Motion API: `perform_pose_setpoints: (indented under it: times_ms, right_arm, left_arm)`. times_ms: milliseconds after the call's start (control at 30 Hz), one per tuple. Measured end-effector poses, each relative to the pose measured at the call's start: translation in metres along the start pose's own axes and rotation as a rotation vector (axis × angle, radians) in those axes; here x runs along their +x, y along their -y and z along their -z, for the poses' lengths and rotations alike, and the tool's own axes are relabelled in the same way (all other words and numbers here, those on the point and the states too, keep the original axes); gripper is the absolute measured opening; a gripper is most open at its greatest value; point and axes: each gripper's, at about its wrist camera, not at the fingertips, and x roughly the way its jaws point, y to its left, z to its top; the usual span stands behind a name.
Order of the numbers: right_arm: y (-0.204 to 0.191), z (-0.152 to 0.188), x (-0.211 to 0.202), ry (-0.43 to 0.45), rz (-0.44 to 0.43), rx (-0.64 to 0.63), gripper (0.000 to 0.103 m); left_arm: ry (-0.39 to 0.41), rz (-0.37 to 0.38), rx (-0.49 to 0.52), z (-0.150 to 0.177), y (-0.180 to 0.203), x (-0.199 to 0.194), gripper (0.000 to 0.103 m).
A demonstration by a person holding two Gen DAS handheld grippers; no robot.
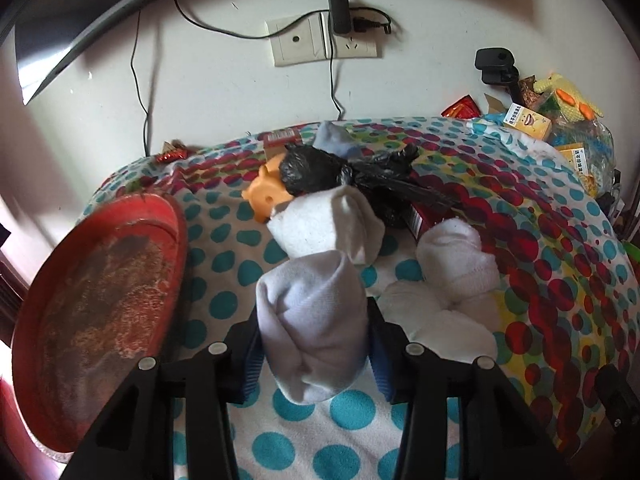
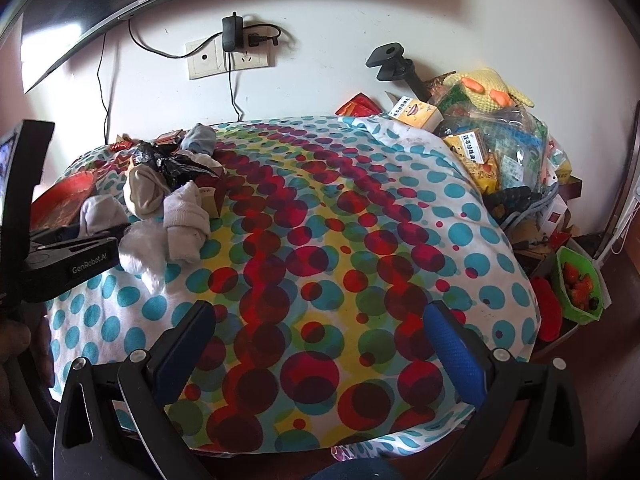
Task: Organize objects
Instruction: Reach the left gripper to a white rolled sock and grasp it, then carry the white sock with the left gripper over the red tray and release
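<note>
My left gripper (image 1: 314, 332) is shut on a pale grey rolled sock (image 1: 312, 320) and holds it just above the polka-dot cloth (image 1: 344, 412). It also shows in the right wrist view (image 2: 100, 210). Behind it lie a white rolled sock (image 1: 324, 222), a white towel sock (image 1: 460, 264), a white cloth (image 1: 432, 320), a black plastic bag (image 1: 320, 172) and an orange toy (image 1: 264, 194). A red tray (image 1: 92, 296) lies to the left. My right gripper (image 2: 320, 344) is open and empty over the cloth's front.
A pile of boxes, packets and a yellow knitted toy (image 2: 480, 128) crowds the back right. A green bowl of strawberries (image 2: 580, 284) sits at the right edge. A wall socket with cables (image 2: 230, 56) is behind. A red box (image 1: 424, 216) lies under the bag.
</note>
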Motion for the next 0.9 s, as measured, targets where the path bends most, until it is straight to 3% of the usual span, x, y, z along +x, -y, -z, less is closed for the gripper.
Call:
perform_pose_setpoints:
  times_ms: [900]
  right_arm:
    - [-0.012, 0.006, -0.002, 0.004, -0.005, -0.029, 0.103]
  left_arm:
    - [0.04, -0.091, -0.064, -0.013, -0.048, -0.036, 0.045]
